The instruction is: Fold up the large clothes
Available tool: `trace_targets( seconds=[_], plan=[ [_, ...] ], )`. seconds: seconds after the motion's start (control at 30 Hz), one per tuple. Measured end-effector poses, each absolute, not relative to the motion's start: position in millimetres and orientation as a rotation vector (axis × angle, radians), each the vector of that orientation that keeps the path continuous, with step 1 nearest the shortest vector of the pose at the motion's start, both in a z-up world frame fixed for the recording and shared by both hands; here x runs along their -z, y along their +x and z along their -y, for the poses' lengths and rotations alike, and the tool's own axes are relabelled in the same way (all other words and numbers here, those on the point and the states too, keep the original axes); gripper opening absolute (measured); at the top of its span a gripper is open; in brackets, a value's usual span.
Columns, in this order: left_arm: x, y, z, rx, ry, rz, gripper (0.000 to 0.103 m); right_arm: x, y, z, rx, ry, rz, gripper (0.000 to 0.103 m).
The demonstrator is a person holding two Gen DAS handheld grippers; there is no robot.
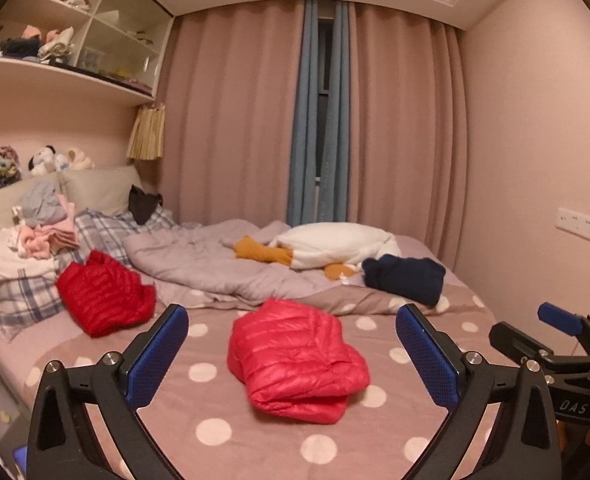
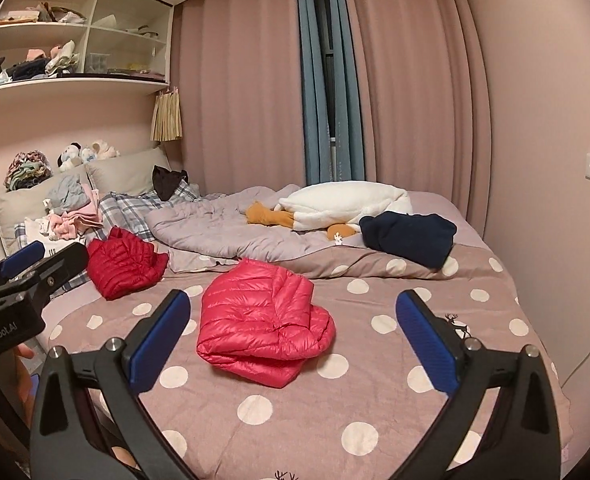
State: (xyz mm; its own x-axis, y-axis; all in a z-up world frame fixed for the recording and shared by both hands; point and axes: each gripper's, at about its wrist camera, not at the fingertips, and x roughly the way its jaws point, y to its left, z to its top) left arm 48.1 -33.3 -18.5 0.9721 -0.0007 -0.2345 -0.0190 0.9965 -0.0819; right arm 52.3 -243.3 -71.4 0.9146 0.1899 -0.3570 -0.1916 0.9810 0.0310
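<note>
A bright pink-red puffer jacket (image 1: 297, 360) lies folded into a compact bundle on the polka-dot bedspread (image 1: 215, 432); it also shows in the right wrist view (image 2: 261, 320). My left gripper (image 1: 291, 356) is open and empty, held above the bed just short of the jacket. My right gripper (image 2: 293, 340) is open and empty too, hovering near the jacket. A darker red puffer jacket (image 1: 105, 294) lies folded near the pillows, also in the right wrist view (image 2: 125, 262). A navy garment (image 1: 405, 278) lies folded at the far right, also in the right wrist view (image 2: 409, 236).
A crumpled grey quilt (image 1: 199, 260) and a white plush goose (image 1: 335, 246) lie across the bed's far half. A pile of clothes (image 1: 45, 228) sits on plaid pillows at left. Shelves (image 1: 55, 68) hang above the headboard. Curtains (image 1: 395, 128) and a wall close the far side and right.
</note>
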Motion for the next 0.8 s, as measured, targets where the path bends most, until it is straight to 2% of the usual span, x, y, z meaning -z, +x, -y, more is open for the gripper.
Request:
trace_targets(
  seconds=[0.8],
  plan=[
    [20,47,43,0.017,-0.043,-0.261,0.102,68,44,240,-0.127,-0.026,-0.375,0.103]
  ],
)
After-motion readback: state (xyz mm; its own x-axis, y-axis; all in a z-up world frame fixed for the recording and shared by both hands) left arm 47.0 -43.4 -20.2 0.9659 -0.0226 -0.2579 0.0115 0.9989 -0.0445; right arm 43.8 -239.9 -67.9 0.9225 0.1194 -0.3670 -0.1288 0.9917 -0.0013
